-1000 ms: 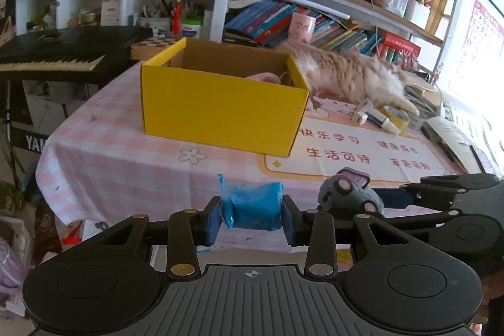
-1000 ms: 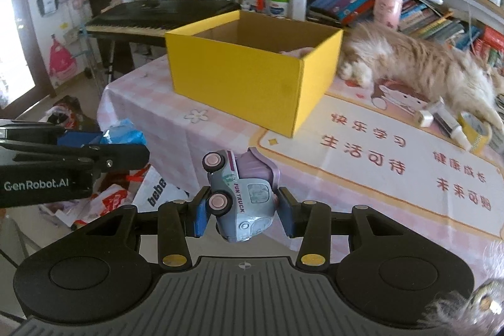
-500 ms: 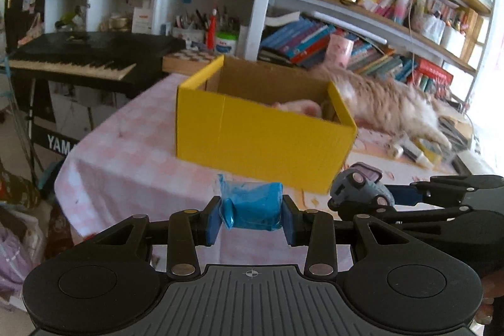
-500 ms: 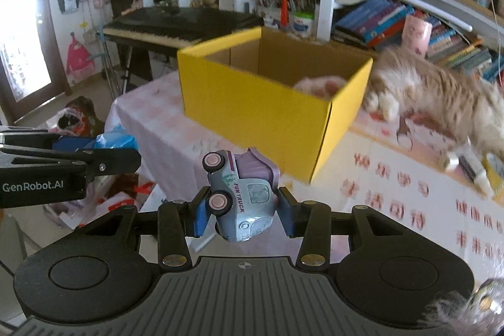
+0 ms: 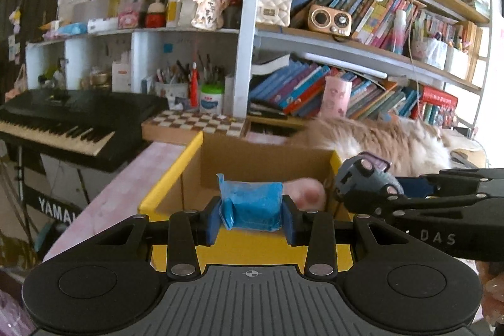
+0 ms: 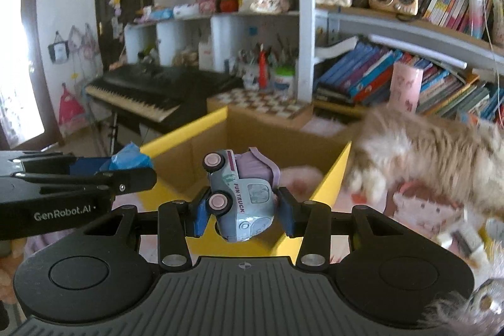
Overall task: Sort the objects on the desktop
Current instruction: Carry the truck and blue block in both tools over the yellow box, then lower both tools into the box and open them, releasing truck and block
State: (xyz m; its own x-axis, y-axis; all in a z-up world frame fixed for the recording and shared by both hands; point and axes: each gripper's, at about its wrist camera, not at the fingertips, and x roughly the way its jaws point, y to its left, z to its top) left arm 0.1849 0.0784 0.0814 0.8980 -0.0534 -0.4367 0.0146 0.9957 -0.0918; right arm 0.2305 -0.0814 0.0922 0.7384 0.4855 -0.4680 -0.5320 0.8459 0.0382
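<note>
Now the left gripper (image 5: 251,218) clamps a blue packet (image 5: 250,205) and the right gripper (image 6: 242,214) a toy truck (image 6: 241,194), both above the yellow box (image 6: 189,140).

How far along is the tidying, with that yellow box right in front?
Midway. Already done: something pink lies in the yellow box. In hand: the left tongs grip a blue packet and the right tongs grip a toy truck, both poised at the box's near edge, neither released. Left: dropping both in, then the small items on the table beside the cat.
</note>
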